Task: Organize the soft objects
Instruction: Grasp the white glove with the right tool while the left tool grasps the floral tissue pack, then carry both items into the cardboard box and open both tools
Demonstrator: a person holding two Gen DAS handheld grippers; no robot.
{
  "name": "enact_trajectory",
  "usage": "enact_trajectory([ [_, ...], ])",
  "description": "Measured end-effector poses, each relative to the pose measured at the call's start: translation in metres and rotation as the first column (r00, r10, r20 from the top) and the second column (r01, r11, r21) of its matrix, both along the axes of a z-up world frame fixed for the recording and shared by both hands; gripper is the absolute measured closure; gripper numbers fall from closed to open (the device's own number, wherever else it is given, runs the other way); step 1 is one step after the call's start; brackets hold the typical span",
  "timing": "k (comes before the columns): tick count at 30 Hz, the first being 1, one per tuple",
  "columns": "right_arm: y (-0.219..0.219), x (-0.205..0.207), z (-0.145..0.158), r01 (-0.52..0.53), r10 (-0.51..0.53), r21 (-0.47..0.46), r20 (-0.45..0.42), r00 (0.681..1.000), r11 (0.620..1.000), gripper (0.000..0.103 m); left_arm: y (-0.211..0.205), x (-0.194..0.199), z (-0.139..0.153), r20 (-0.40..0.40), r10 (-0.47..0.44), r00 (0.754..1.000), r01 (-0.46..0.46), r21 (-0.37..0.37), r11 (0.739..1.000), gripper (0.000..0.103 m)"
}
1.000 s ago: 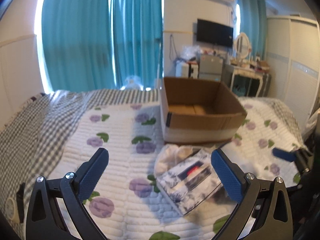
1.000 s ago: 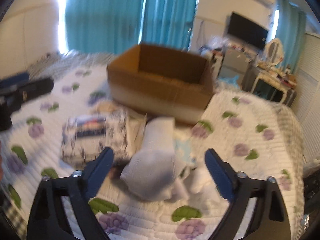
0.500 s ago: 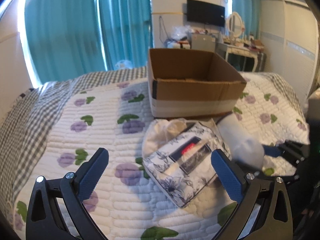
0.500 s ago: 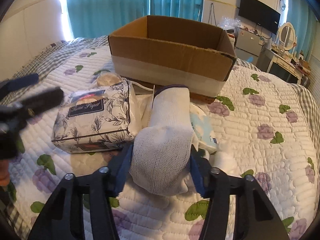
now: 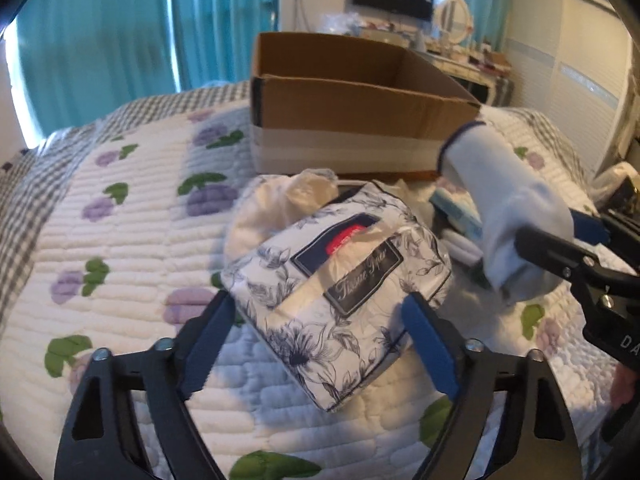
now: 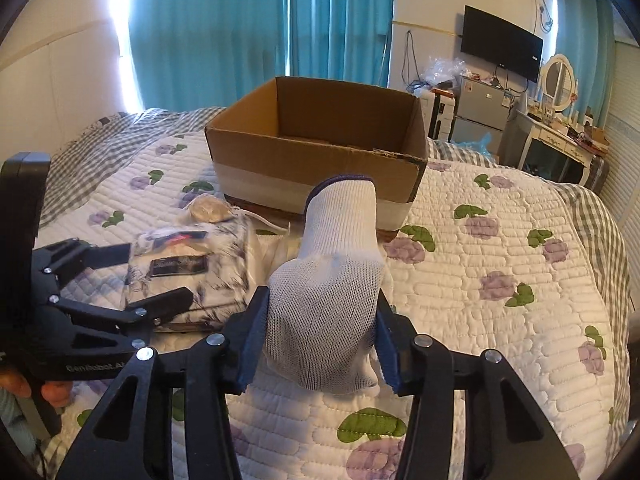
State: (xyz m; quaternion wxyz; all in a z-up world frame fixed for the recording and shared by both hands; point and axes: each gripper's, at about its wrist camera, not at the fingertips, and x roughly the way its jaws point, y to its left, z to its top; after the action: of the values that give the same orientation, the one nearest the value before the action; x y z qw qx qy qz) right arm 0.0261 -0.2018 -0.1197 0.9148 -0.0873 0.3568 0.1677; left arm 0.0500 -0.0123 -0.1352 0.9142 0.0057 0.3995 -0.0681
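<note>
Between the blue-padded fingers of the right gripper (image 6: pixel 320 344) sits a white knitted work glove with a dark blue cuff (image 6: pixel 334 280), clamped at its lower part with both pads pressed into the fabric. The glove's cuff end sticks up and forward toward the open brown cardboard box with a pale taped band along its front (image 6: pixel 320 148). From the left wrist view the same glove (image 5: pixel 504 208) appears raised above the bedding, with the right gripper's black frame crossing it.

Just to the glove's left lies a soft tissue pack wrapped in white plastic with a dark floral print and a navy label (image 5: pixel 340 284). The left gripper (image 5: pixel 316 344) straddles its near end, one blue pad at each side; the pads touch or nearly touch the wrapper, but the pack looks undented and I cannot tell whether they are squeezing it. In the right wrist view this pack (image 6: pixel 188 268) is blurred, with the left gripper's black fingers on either side of it.

Behind the tissue pack, touching it, is a crumpled cream cloth pouch (image 5: pixel 276 204), which lies just in front of the box. A pale blue packet (image 5: pixel 456 210) lies partly hidden under the glove.

All of this rests on a white quilted bedspread printed with purple flowers and green leaves (image 6: pixel 500 264). Teal curtains (image 6: pixel 224 28) hang beyond the bed.
</note>
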Motion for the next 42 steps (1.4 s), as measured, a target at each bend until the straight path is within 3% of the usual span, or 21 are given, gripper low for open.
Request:
enact_trajectory([
  [3, -0.001, -0.001, 0.002, -0.003, 0.003, 0.013, -0.002, 1.0, 1.0, 0.055, -0.006, -0.001, -0.002, -0.003, -0.027, 1.0, 0.027, 0.011, 1.0, 0.042],
  [5, -0.001, -0.003, 0.006, -0.009, 0.009, 0.029, -0.001, 1.0, 1.0, 0.055, -0.006, -0.002, -0.003, 0.0, -0.028, 1.0, 0.028, 0.018, 0.999, 0.063],
  [11, -0.003, -0.015, 0.027, -0.015, 0.013, 0.055, 0.031, 0.999, 0.998, 0.055, 0.006, -0.008, 0.01, 0.01, 0.011, 1.0, -0.011, -0.031, 0.999, 0.084],
  [19, -0.011, -0.036, 0.064, -0.016, 0.008, 0.081, 0.097, 0.995, 0.997, 0.055, -0.004, -0.036, 0.05, 0.095, 0.068, 0.993, -0.069, 0.014, 0.998, 0.09],
  [31, -0.017, -0.04, 0.117, -0.039, 0.021, 0.088, 0.202, 0.979, 0.995, 0.055, -0.029, -0.044, 0.131, 0.257, -0.012, 0.966, -0.022, 0.127, 0.992, 0.093],
  [35, -0.02, -0.019, 0.132, -0.043, 0.027, 0.066, 0.233, 0.972, 0.997, 0.055, -0.038, -0.027, 0.159, 0.304, -0.041, 0.952, -0.008, 0.157, 0.988, 0.093],
  [42, -0.03, 0.054, 0.154, -0.046, 0.024, 0.09, 0.238, 0.971, 0.995, 0.054, -0.052, 0.048, 0.189, 0.325, -0.071, 0.943, 0.017, 0.165, 0.986, 0.093],
])
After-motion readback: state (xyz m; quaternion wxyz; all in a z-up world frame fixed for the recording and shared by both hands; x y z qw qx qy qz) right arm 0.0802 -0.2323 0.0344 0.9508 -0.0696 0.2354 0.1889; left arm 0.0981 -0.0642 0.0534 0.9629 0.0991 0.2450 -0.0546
